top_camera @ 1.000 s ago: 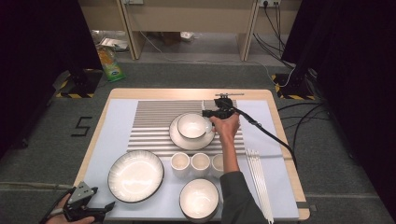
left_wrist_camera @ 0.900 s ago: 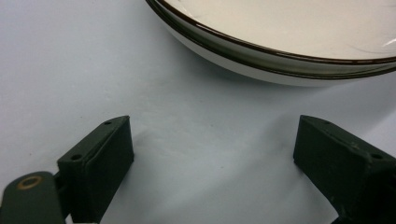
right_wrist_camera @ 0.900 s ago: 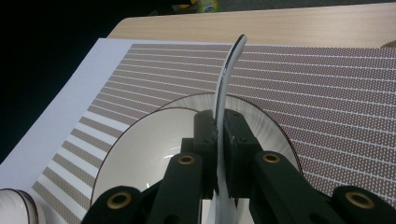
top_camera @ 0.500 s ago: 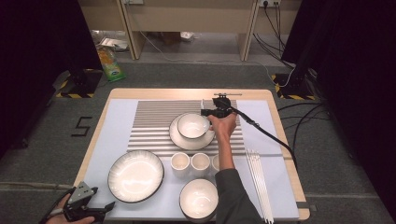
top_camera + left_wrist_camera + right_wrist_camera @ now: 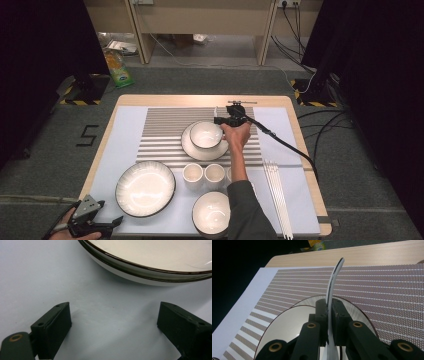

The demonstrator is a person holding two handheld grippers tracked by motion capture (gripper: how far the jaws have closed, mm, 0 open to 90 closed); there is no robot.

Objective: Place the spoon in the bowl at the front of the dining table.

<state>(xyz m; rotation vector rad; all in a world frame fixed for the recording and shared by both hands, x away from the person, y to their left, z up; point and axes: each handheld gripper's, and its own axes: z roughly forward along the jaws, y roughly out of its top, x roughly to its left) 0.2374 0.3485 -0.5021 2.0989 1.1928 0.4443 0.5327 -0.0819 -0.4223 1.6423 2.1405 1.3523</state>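
Down at the near left corner of the table, we hold the left gripper low over the pale mat, its jaws spread wide with nothing between them; in the left gripper view the dark-rimmed edge of the large plate lies just beyond the fingertips, apart from them. Beside that plate sit a near bowl and, a little farther, a row of small cups. Our right forearm, in a dark sleeve, stretches forward over the rightmost cup and hides most of it. White sticks lie along the right side of the mat, clear of the arm. Farther on, our right hand carries the right gripper above the bowl that stands on a saucer plate on the striped placemat. Its jaws are pressed together on a slim white spoon, held on edge by the handle, which curves up past the fingertips. Whether the spoon's lower end touches the bowl we cannot tell. Beyond the table stand desk legs and a green packet on the floor.
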